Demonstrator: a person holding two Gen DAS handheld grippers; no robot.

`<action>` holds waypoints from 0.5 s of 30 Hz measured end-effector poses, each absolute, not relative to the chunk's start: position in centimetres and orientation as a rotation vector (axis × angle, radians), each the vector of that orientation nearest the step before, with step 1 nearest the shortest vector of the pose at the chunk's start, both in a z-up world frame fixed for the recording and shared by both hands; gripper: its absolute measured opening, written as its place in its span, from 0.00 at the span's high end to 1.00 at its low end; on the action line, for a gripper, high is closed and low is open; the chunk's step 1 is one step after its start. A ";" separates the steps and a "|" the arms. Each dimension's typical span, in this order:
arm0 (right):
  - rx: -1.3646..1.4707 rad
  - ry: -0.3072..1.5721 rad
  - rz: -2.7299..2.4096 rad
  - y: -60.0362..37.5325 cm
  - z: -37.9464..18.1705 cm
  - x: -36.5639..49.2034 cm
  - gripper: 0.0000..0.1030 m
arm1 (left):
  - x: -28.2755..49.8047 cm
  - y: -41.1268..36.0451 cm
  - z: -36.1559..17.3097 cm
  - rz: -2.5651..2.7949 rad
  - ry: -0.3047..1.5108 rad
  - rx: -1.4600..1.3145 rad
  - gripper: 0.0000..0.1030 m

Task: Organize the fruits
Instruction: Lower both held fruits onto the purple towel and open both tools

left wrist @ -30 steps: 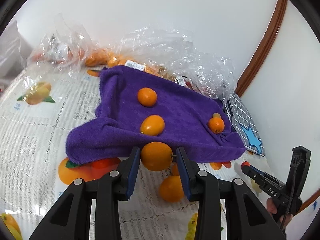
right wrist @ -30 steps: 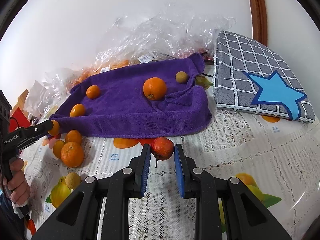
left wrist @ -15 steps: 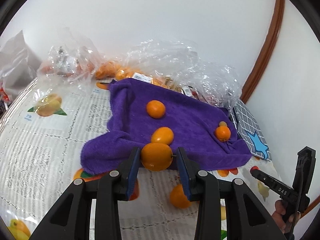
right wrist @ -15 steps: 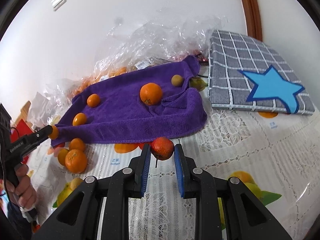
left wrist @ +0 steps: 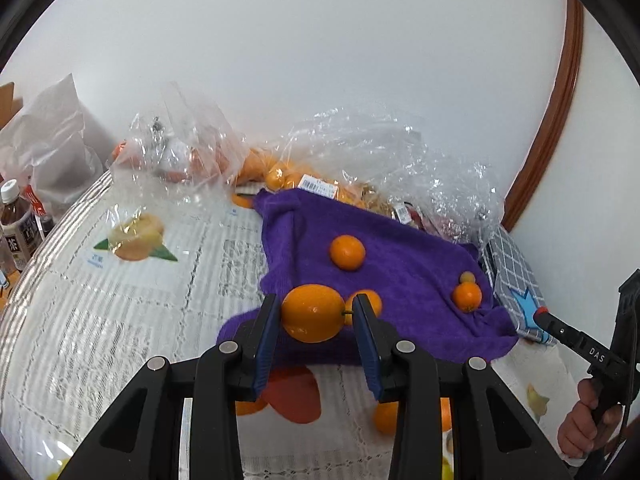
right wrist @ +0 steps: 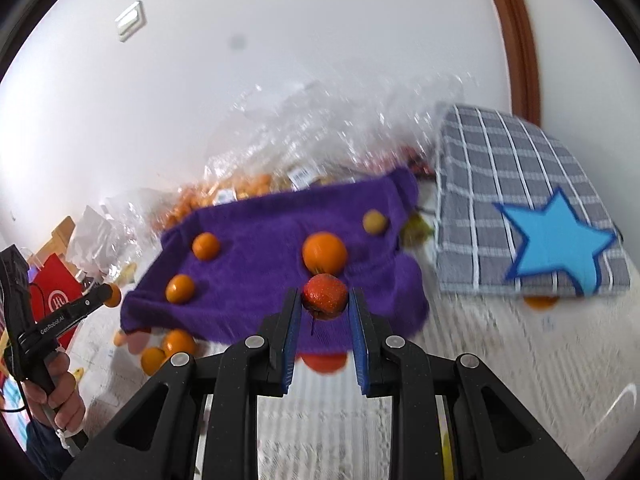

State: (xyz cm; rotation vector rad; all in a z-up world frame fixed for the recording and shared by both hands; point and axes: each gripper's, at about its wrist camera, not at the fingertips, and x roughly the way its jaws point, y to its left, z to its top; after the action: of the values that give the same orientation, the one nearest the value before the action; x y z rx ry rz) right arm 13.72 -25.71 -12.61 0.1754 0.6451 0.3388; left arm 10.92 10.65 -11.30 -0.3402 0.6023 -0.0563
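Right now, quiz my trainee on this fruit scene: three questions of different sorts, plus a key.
1. True or false: the left claw holds nothing.
2. Which fruit sits in the right claw? A) reddish fruit B) banana C) green grape
3. Fill in: the loose oranges lie on a ___ towel.

Key:
1. False; it grips an orange.
2. A, the reddish fruit.
3. purple

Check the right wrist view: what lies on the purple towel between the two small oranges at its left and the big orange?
Nothing: between the two small oranges and the big orange, the purple towel is bare in the right wrist view.
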 end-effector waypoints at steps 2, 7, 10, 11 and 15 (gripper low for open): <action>0.179 0.633 0.369 -25.4 -11.8 14.4 0.77 | 11.5 10.7 -10.6 -0.054 0.596 -0.341 0.66; 0.149 0.593 0.408 -23.8 -10.2 16.6 0.77 | 13.9 10.4 -9.2 -0.051 0.588 -0.348 0.66; 0.139 0.585 0.431 -23.3 -10.2 17.5 0.77 | 15.4 10.1 -9.2 -0.047 0.590 -0.339 0.66; 0.137 0.586 0.432 -23.2 -10.4 17.7 0.77 | 15.8 10.0 -9.4 -0.044 0.592 -0.338 0.66; 0.185 0.632 0.430 -23.7 -12.6 19.4 0.77 | 18.0 10.1 -10.3 -0.053 0.604 -0.361 0.66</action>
State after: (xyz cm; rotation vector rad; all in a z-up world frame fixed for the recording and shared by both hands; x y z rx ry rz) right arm 19.36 -23.73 -12.65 0.1849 0.6323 0.4300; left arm 18.03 10.13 -10.33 -0.3608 0.6043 -0.0528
